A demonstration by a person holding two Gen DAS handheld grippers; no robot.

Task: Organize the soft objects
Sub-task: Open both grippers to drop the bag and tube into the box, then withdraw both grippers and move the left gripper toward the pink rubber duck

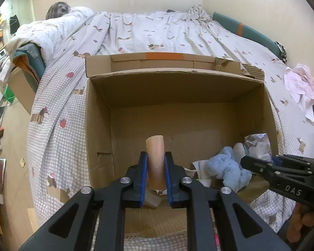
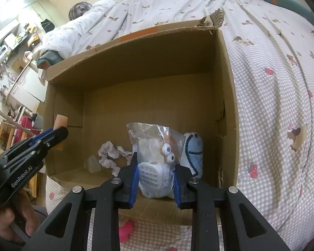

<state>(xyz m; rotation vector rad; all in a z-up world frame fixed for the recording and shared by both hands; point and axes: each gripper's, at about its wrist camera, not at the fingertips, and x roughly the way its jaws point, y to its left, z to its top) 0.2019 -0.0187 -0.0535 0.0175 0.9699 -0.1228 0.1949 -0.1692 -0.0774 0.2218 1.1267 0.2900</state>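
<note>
An open cardboard box [image 1: 98, 125] lies on the bed, also in the right wrist view [image 2: 226, 96]. My left gripper [image 1: 156, 163] is shut on a peach foam cylinder [image 1: 155, 152] held upright over the box's near left; it shows in the right wrist view [image 2: 60, 121] too. My right gripper [image 2: 156, 167] is shut on a plastic-bagged white toy with googly eyes [image 2: 155, 163], low in the box's right part. The right gripper shows in the left wrist view [image 1: 247, 162]. A blue plush [image 1: 230, 167] and a white-blue plush [image 2: 194, 150] lie inside.
A crumpled patterned cloth [image 2: 111, 152] and a small clear piece [image 2: 93, 164] lie on the box floor. Pink clothing [image 1: 301, 83] lies on the bedspread at right. A pink item [image 2: 125, 230] lies before the box. A teal pillow [image 1: 247, 31] lines the wall.
</note>
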